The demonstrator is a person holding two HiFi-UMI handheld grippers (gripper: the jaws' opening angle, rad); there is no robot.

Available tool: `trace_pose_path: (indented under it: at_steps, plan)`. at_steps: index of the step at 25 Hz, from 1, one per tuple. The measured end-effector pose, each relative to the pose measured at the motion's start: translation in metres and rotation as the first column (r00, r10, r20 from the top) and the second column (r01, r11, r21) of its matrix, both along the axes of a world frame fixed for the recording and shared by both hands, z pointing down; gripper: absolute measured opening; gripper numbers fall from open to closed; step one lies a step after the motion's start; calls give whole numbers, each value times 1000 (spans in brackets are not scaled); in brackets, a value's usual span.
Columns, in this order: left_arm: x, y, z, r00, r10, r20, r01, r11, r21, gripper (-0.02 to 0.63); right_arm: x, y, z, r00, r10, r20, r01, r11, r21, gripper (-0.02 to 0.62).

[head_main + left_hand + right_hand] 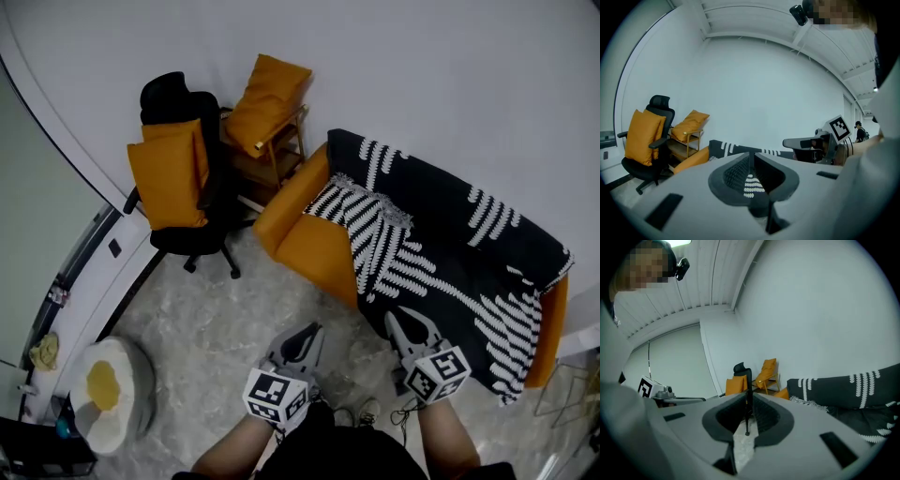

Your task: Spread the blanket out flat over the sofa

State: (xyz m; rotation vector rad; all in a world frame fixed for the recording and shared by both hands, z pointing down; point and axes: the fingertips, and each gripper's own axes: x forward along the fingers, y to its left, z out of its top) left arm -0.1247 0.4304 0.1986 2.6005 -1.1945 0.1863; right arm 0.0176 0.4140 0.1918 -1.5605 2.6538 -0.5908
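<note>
A black blanket (pixel 450 253) with white leaf patterns lies over the orange sofa (pixel 314 239). It covers the backrest and most of the seat, and its fringed corner is folded over near the left arm. Both grippers hang over the floor in front of the sofa, clear of the blanket. My left gripper (pixel 314 328) is shut with nothing in it, and its jaws meet in the left gripper view (pixel 752 154). My right gripper (pixel 405 319) holds nothing, and a narrow slit shows between its jaws in the right gripper view (pixel 748 401). The blanket (pixel 843 385) lies ahead to the right.
A black office chair (pixel 183 178) with an orange cushion stands left of the sofa. Beside it a wooden side table (pixel 272 155) carries another orange cushion. A round white pouf (pixel 108 394) sits at lower left. The person's shoes (pixel 361 412) are on the marble floor.
</note>
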Motion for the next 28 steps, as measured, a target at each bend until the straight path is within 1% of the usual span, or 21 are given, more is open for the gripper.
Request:
trace_pose_path:
  at_steps: [1, 2, 5, 7, 10, 15, 21, 28]
  plan:
    - [-6, -6, 0, 1000, 3, -6, -3, 1000, 0, 40, -5, -5, 0, 1000, 4, 1, -4, 1000, 1, 59]
    - [-11, -11, 0, 1000, 6, -13, -6, 1000, 1, 94, -11, -11, 1, 1000, 9, 1, -9, 1000, 2, 72]
    - [-27, -28, 0, 999, 17, -28, -17, 1000, 5, 175, -25, -27, 0, 1000, 27, -4, -27, 1000, 9, 143]
    - [-37, -37, 1, 999, 29, -30, -29, 1000, 8, 213, -34, -36, -2, 999, 43, -12, -43, 999, 16, 178]
    - [-48, -49, -1, 999, 43, -29, -42, 999, 18, 229, -43, -47, -6, 998, 65, -20, -65, 997, 30, 206]
    - [-52, -62, -5, 998, 47, -42, -46, 999, 24, 230, -44, -55, -10, 997, 79, -26, -78, 996, 31, 215]
    - [-36, -77, 0, 999, 35, -36, -35, 999, 13, 230, -21, -75, -5, 996, 85, -18, -85, 996, 20, 219]
    - [-10, -106, -5, 1000, -21, -2, 21, 1000, 14, 230, 8, -118, -3, 999, 31, 23, -32, 999, 9, 222]
